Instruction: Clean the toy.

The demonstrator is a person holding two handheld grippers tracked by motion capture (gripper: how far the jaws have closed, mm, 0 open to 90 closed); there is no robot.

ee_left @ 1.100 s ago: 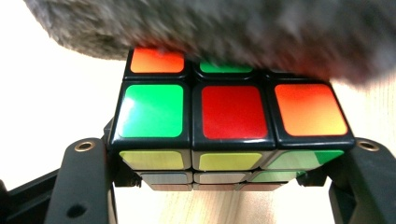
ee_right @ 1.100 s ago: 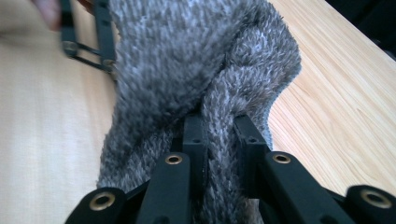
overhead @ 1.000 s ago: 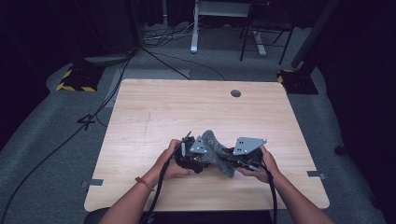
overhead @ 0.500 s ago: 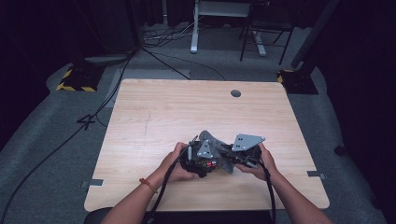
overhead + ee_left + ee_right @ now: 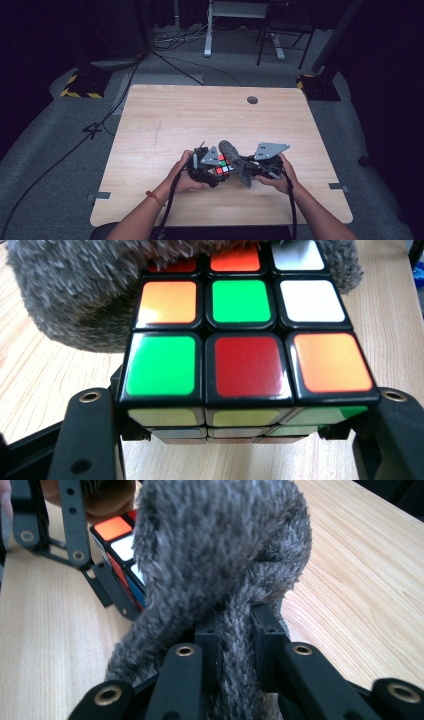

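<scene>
Evidently the left tongs (image 5: 220, 172) clamp the cube (image 5: 240, 345) by its sides just above the worktop (image 5: 165, 125) to steady it, while the right tongs (image 5: 235, 635) pinch a grey cloth (image 5: 220, 555) against its far face, apparently wiping it.

A pale wooden table (image 5: 165, 125) with a small round dark grommet (image 5: 252, 100) near its far edge stands on grey carpet. Two forearms come in from the bottom edge. The left gripper (image 5: 212, 170), black with a grey plate on top, is closed around a multicoloured puzzle cube (image 5: 223, 165) with red, green and white stickers showing. The right gripper (image 5: 250, 170), under a grey three-cornered plate, clamps a fuzzy grey cloth (image 5: 235, 159), which lies against the cube's right side. An orange band (image 5: 154, 197) circles the left wrist.
</scene>
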